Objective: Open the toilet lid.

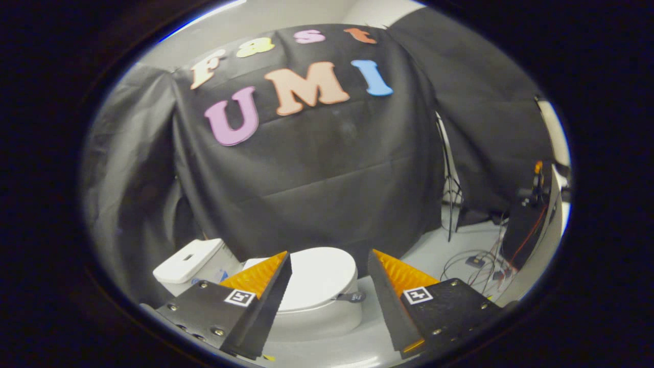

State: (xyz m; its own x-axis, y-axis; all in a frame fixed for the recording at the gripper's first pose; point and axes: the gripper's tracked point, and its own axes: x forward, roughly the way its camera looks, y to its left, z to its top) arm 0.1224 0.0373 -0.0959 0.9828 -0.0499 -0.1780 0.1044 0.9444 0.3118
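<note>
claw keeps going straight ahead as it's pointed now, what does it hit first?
Most likely the closed toilet lid, seen between the open claw fingers and apart from them. Depth is unclear; a level path could pass above it toward the black cloth wall.

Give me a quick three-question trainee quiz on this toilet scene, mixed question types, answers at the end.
1. True or false: the toilet lid is already raised.
2. Multiple choice: the gripper fingers are A) shut on the lid, B) open with the lid seen between them, C) shut on the tank.
3. Short answer: what small dark part sticks out from the lid's front edge, near one finger?

Key:
1. False; the lid lies flat and closed.
2. B; the fingers are spread apart, touching nothing, with the lid beyond them.
3. A small tab, probably a pull handle. The tank sits at the lid's far end from it.
</note>
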